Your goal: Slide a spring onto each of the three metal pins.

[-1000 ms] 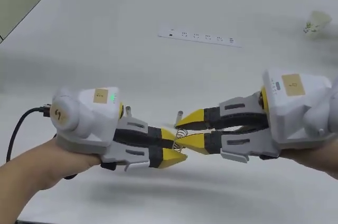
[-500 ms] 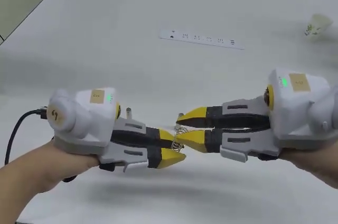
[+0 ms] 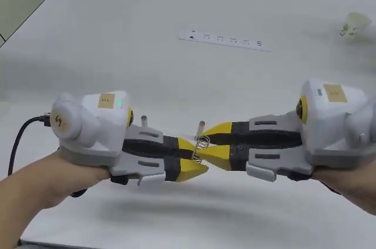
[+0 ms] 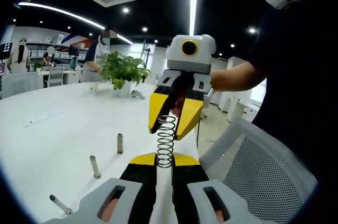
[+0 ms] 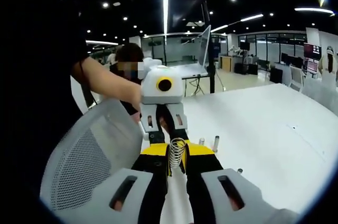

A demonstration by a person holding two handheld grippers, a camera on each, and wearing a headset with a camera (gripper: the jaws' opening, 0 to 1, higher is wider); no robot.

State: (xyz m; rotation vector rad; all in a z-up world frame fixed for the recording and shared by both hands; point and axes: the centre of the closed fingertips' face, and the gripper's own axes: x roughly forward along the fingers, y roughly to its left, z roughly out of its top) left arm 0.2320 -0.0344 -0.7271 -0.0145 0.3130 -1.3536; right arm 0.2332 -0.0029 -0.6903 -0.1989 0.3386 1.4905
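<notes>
White workbench, spring handover in mid-air. On my left gripper the jaws are closed down on the near end of the spring, as far as its own view shows. On my right gripper the jaws pinch the other end, with the coil seen end-on between them. Both sets of tips meet nose to nose above the bench, and the spring bridges them. Beyond the tips stand the pins. The first pin looks ribbed and perhaps already carries a spring, but it is too small to be sure. The second pin is bare and upright. The third pin is bare and leaning. A power strip lies well apart, further back. Risks: if one side lets go before the other has a firm hold, the spring could flick out and roll off the bench. Over-squeezing may kink the coils, and pulling the grippers apart may stretch them. A skewed hold would make the spring catch on a pin tip.
</notes>
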